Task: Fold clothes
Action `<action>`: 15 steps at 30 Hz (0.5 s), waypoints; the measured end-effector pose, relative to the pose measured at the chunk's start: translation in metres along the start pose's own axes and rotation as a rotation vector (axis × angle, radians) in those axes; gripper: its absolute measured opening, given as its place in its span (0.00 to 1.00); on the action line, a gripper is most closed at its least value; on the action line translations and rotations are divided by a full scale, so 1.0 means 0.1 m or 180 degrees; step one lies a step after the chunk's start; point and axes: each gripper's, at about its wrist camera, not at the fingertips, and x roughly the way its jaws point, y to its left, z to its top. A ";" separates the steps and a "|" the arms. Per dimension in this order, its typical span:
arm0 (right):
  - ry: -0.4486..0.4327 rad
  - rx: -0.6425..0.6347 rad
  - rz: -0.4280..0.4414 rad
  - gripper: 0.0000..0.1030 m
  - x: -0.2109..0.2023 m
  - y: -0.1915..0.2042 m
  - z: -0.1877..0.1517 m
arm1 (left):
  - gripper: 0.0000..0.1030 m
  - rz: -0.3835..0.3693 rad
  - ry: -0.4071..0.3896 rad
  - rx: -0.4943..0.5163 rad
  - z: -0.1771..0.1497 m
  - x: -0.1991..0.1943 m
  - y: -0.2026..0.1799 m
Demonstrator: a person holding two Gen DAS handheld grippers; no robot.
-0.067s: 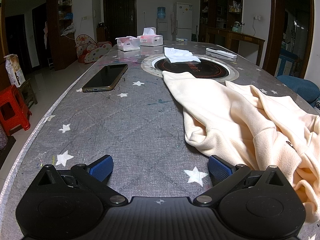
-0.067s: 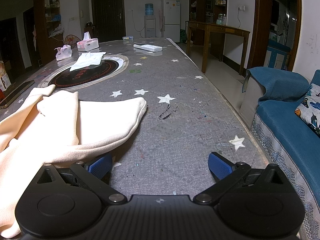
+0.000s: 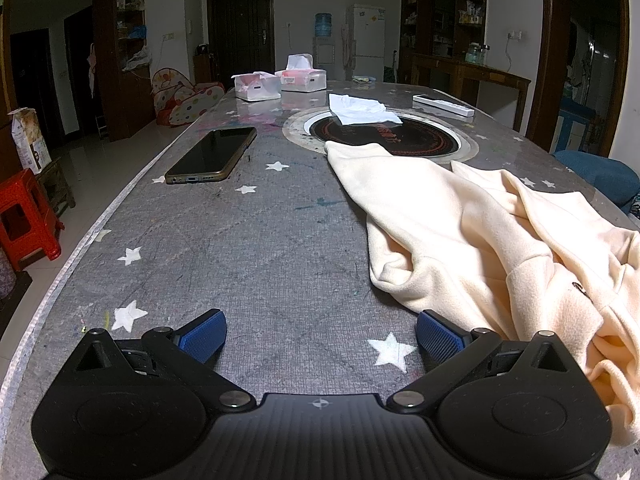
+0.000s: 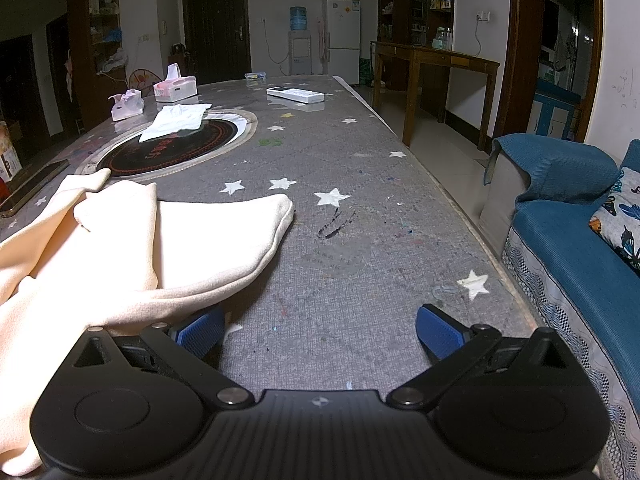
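Note:
A cream garment lies crumpled on the grey star-patterned table, to the right in the left wrist view. In the right wrist view the same garment lies to the left, one sleeve end stretched toward the table's middle. My left gripper is open and empty, low over the table, its right finger close beside the garment's edge. My right gripper is open and empty; the garment's hem drapes over its left finger.
A phone, two tissue boxes, a white cloth on a round black hotplate and a remote lie farther along the table. A red stool stands at left; a blue sofa at right.

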 end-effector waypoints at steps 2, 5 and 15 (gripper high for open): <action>-0.0002 -0.0009 0.0026 1.00 0.00 0.00 0.00 | 1.00 0.0032 0.0004 -0.0025 0.00 -0.01 -0.02; -0.0026 -0.0061 0.0072 1.00 -0.02 0.01 -0.02 | 1.00 0.0076 0.0017 -0.0072 -0.01 -0.04 -0.05; -0.0053 -0.0110 0.0308 1.00 -0.32 0.06 -0.19 | 1.00 0.0218 0.0166 -0.0341 -0.09 -0.25 -0.06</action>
